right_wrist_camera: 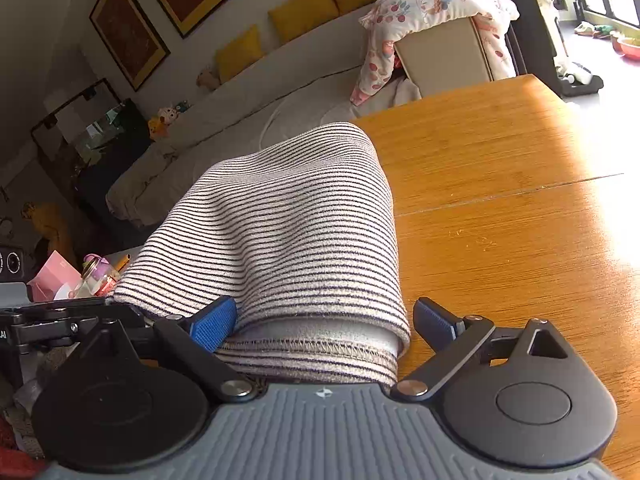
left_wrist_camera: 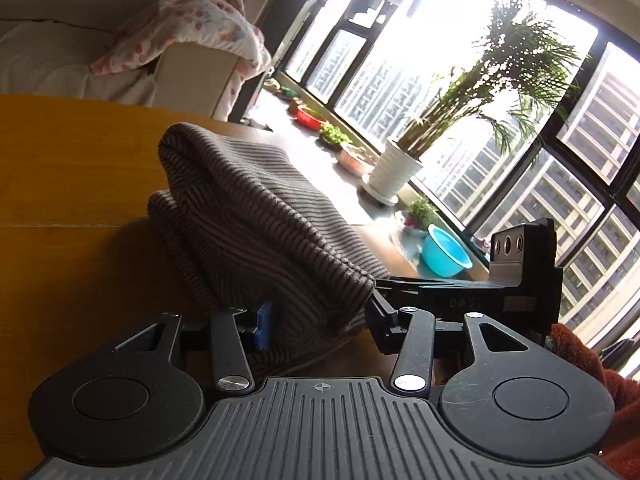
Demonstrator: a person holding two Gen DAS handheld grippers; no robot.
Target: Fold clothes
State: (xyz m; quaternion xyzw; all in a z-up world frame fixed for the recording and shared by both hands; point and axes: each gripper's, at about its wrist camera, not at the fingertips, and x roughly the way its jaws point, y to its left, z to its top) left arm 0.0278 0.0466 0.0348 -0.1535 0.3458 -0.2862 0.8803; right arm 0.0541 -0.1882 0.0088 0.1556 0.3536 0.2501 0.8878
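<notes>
A folded striped garment point(left_wrist_camera: 256, 216) lies on the wooden table point(left_wrist_camera: 72, 168). My left gripper point(left_wrist_camera: 320, 322) has its fingers half closed on the garment's near end. The blue pad point(left_wrist_camera: 263, 325) presses into the cloth, and the fabric bulges over the other finger. In the right wrist view the same striped garment point(right_wrist_camera: 296, 224) lies between the spread fingers of my right gripper point(right_wrist_camera: 324, 322), which is open. One blue pad point(right_wrist_camera: 212, 326) touches the cloth and the other pad point(right_wrist_camera: 434, 320) stands just clear of it. The right gripper's black body point(left_wrist_camera: 520, 272) sits close beside the left one.
The table's far edge point(right_wrist_camera: 440, 94) meets a sofa draped with a dotted pink cloth point(right_wrist_camera: 432, 0). Bare table top point(right_wrist_camera: 520, 220) stretches to the right. Potted plants point(left_wrist_camera: 396, 172) and a blue basin point(left_wrist_camera: 444, 256) stand by the window. Small clutter point(right_wrist_camera: 80, 276) and a rust-coloured fleece point(left_wrist_camera: 592, 364) lie near the grippers.
</notes>
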